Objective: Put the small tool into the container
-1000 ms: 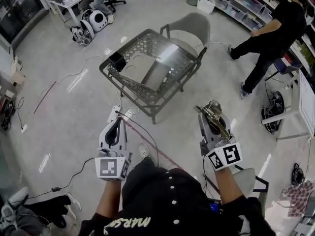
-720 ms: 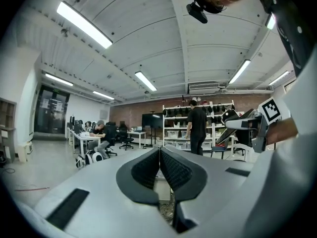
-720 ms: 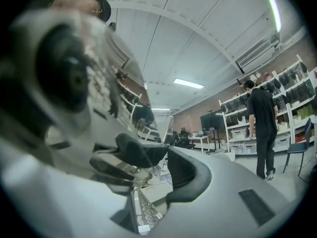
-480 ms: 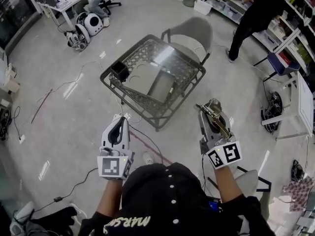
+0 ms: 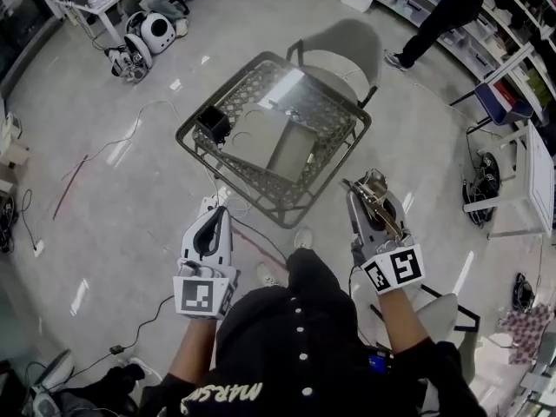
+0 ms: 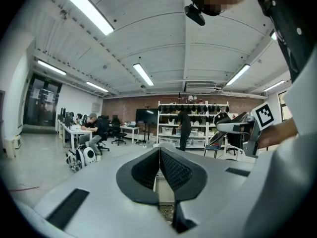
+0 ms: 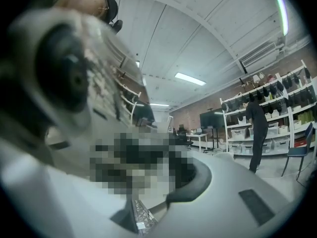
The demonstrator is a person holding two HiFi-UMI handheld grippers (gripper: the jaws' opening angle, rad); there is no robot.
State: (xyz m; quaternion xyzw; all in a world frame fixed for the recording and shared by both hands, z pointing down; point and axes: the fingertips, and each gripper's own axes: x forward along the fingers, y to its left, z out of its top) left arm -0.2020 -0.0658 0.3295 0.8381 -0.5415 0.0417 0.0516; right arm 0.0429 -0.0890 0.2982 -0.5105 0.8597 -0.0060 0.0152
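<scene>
Left gripper (image 5: pixel 211 207), right gripper (image 5: pixel 369 186) closer to table (image 5: pixel 323 116); right apparently clamps small tool (image 5: pixel 383 209).

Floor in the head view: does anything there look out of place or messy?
Loose cables snake over the floor left of the mesh table, and more run from under it toward the person: a likely trip risk. The black container stands upright at the table's left corner; nothing looks spilled or broken.

Left gripper (image 5: pixel 212 205) and right gripper (image 5: pixel 363 186) nearer the mesh table (image 5: pixel 326 115); bystander (image 5: pixel 434 20) farther off.
</scene>
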